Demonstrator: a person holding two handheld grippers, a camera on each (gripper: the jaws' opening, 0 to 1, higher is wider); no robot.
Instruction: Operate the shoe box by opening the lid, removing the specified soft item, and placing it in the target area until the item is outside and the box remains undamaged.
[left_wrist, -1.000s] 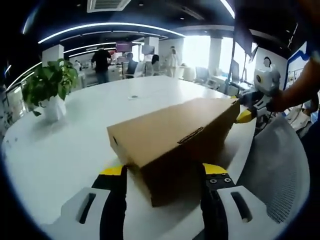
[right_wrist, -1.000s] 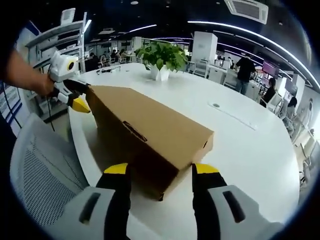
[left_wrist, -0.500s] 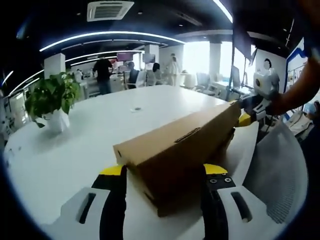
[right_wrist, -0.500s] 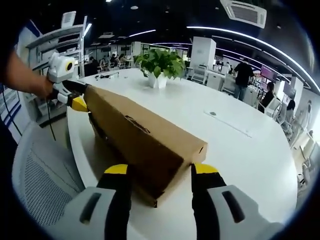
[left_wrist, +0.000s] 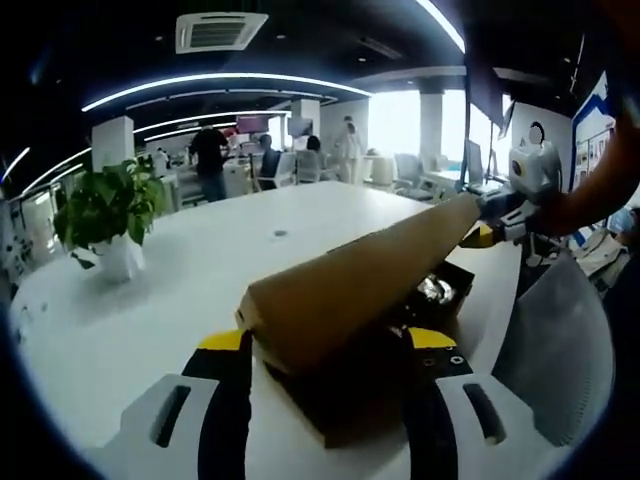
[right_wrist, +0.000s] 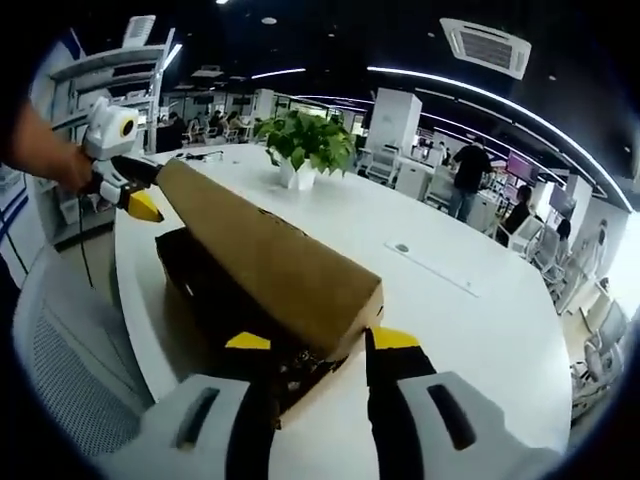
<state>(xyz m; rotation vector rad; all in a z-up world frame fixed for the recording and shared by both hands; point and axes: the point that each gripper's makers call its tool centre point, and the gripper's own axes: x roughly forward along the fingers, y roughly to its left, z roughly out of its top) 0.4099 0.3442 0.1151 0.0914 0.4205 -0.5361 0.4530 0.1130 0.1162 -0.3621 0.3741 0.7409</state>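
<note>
The brown cardboard shoe box lid (left_wrist: 350, 285) is lifted and tilted above the dark box base (left_wrist: 370, 400), and a gap shows between them. Something crinkled and shiny (left_wrist: 435, 290) lies inside the base. My left gripper (left_wrist: 328, 345) grips the near end of the lid between its yellow-tipped jaws. The right gripper (left_wrist: 488, 232) holds the lid's far end. In the right gripper view the lid (right_wrist: 270, 265) slopes over the base (right_wrist: 195, 285). The right gripper (right_wrist: 320, 345) clamps the lid's near end, and the left gripper (right_wrist: 135, 200) holds its far end.
The box stands on a large white table (left_wrist: 190, 270) near its edge. A potted plant (left_wrist: 100, 215) stands further in on the table (right_wrist: 300, 145). A grey mesh chair (left_wrist: 560, 340) is beside the table edge (right_wrist: 60, 370). People stand far back in the office.
The lid has risen from flat on the box to a steep tilt, held at both ends. The base and its contents have come into sight. Both views moved up with the hands.
</note>
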